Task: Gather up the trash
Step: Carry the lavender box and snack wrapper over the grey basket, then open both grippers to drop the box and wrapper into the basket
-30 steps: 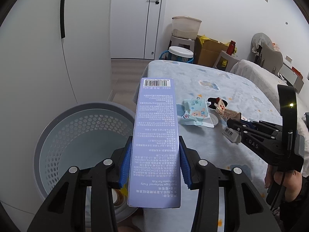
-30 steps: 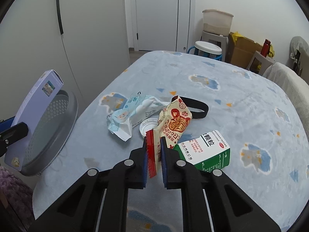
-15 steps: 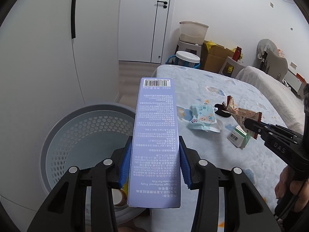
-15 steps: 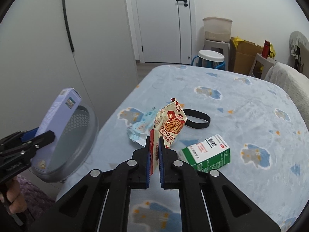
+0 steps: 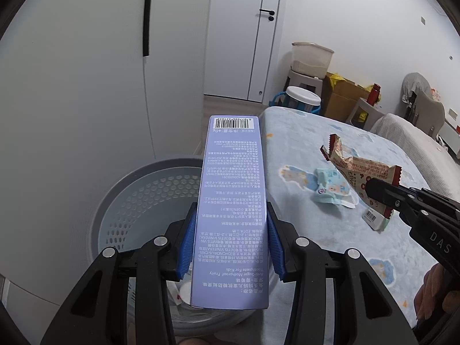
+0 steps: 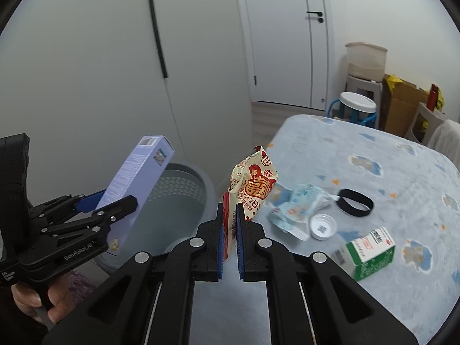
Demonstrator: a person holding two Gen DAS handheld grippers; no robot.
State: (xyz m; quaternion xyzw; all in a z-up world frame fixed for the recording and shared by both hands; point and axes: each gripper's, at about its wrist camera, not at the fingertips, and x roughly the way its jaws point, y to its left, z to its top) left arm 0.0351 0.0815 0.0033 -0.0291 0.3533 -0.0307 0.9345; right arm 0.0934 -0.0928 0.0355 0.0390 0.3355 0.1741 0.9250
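Our left tool (image 5: 230, 247) is matte black, with angular linkage arms, round silver screws at the joints and ribbed blue pads (image 5: 187, 247) on its fingers. Seen from the right wrist view, its side carries white lettering reading "GenRobot.AI". Our right tool (image 6: 229, 244) has the same black frame, silver screws and blue pads (image 6: 220, 247); its body shows the white letters "DAS".
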